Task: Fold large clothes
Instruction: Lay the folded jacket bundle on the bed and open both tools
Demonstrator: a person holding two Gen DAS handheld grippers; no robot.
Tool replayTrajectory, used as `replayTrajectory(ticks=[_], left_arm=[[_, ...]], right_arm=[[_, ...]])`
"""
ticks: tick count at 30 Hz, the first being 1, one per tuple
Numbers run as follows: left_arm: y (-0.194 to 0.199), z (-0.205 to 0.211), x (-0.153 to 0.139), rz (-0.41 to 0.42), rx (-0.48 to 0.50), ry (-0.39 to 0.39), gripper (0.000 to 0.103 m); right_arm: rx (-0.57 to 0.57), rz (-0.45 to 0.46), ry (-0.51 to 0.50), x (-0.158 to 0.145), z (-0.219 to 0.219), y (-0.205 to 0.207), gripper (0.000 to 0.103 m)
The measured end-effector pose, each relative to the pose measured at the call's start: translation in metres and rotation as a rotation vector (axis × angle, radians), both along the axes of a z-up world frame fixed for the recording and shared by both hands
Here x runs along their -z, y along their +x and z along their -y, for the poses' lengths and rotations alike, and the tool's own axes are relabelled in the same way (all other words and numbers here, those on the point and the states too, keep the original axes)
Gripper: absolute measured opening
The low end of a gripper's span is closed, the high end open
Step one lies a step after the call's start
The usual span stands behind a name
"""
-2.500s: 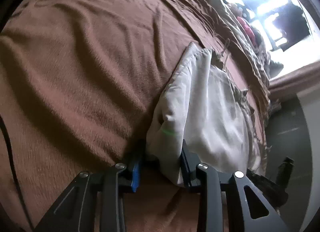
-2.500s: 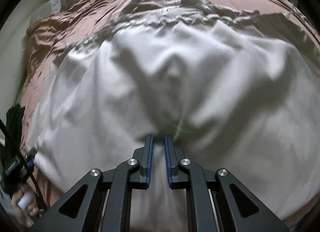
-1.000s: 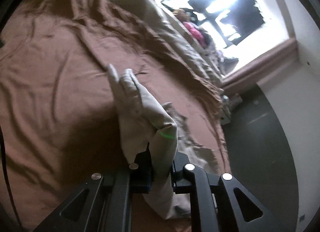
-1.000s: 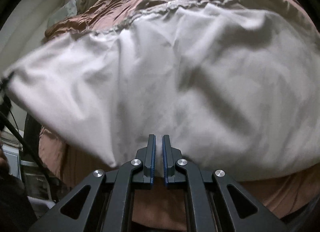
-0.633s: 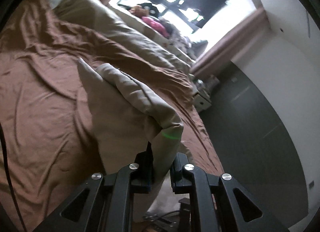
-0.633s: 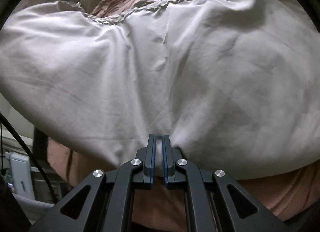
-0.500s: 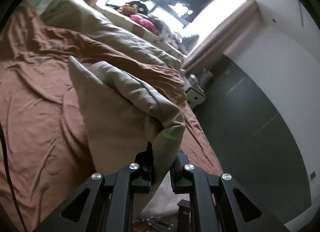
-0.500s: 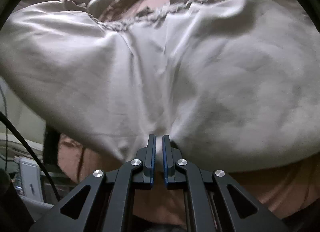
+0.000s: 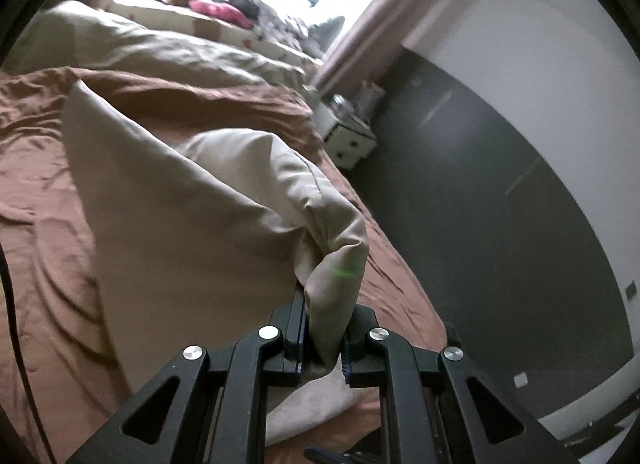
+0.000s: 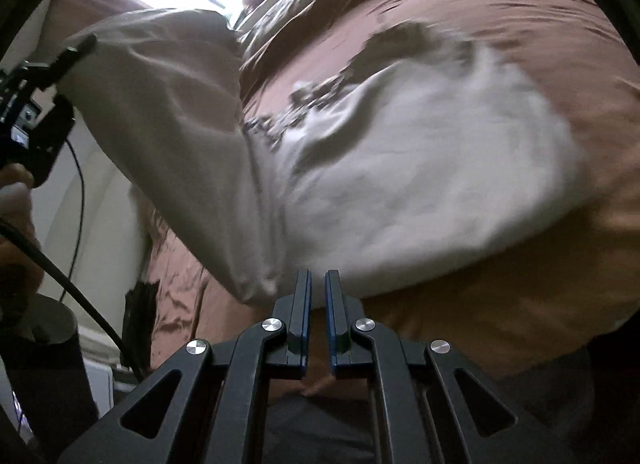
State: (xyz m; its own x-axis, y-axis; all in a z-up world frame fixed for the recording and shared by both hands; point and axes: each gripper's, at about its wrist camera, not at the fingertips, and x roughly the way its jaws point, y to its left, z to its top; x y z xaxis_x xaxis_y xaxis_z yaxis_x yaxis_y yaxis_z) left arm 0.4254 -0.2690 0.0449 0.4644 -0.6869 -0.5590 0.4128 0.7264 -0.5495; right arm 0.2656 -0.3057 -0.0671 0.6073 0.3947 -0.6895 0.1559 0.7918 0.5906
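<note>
A wide bed (image 9: 48, 191) carries everything, covered by a rumpled brown sheet (image 10: 500, 43) full of creases. Directly on the sheet lies part of a pale beige garment (image 10: 420, 183): in the right wrist view its lower portion spreads flat across the middle of the bed, with a darker patterned edge (image 10: 288, 119) along its far side, while its left portion rises off the sheet. In the left wrist view the garment's far corner touches the sheet. At the far end a cream duvet (image 9: 160, 51) lies bunched across the bed. Past it, blurred colourful items (image 9: 216, 9) sit heaped beneath the bright window.
</note>
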Motion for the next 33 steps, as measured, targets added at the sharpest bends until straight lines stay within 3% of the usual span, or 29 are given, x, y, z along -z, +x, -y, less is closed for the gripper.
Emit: replayTrajectory(ticks=[5, 9, 13, 17, 20, 21, 24, 30, 33], left_arm=[[-0.006, 0.066, 0.037, -0.038, 0.104, 0.028, 0.016], [-0.017, 0.116, 0.086, -0.148, 0.242, 0.148, 0.033], [-0.016, 0.107, 0.105, -0.193, 0.244, 0.084, 0.044], [-0.011, 0.079, 0.089, -0.144, 0.213, 0.027, 0.077], [-0.012, 0.057, 0.078, -0.117, 0.189, 0.002, 0.080], [-0.011, 0.048, 0.075, -0.111, 0.173, 0.004, 0.080], [-0.009, 0.018, 0.077, -0.095, 0.101, 0.048, 0.080], [-0.003, -0.044, 0.107, -0.130, -0.042, 0.139, 0.080], [-0.007, -0.064, 0.130, -0.155, -0.095, 0.202, 0.080]], right_arm=[[0.109, -0.027, 0.014, 0.011, 0.044, -0.028, 0.004], [0.172, -0.077, 0.050, 0.020, 0.061, -0.042, 0.004], [0.193, -0.062, 0.058, 0.016, 0.071, -0.047, 0.004], [0.204, -0.037, 0.086, 0.010, 0.076, -0.049, 0.005], [0.200, -0.018, 0.107, 0.006, 0.077, -0.043, 0.010], [0.194, -0.008, 0.107, 0.006, 0.076, -0.041, 0.020], [0.199, 0.035, 0.103, 0.008, 0.077, -0.028, 0.077], [0.190, 0.060, 0.137, 0.028, 0.084, -0.003, 0.078], [0.234, 0.053, 0.037, 0.032, 0.093, 0.008, 0.078]])
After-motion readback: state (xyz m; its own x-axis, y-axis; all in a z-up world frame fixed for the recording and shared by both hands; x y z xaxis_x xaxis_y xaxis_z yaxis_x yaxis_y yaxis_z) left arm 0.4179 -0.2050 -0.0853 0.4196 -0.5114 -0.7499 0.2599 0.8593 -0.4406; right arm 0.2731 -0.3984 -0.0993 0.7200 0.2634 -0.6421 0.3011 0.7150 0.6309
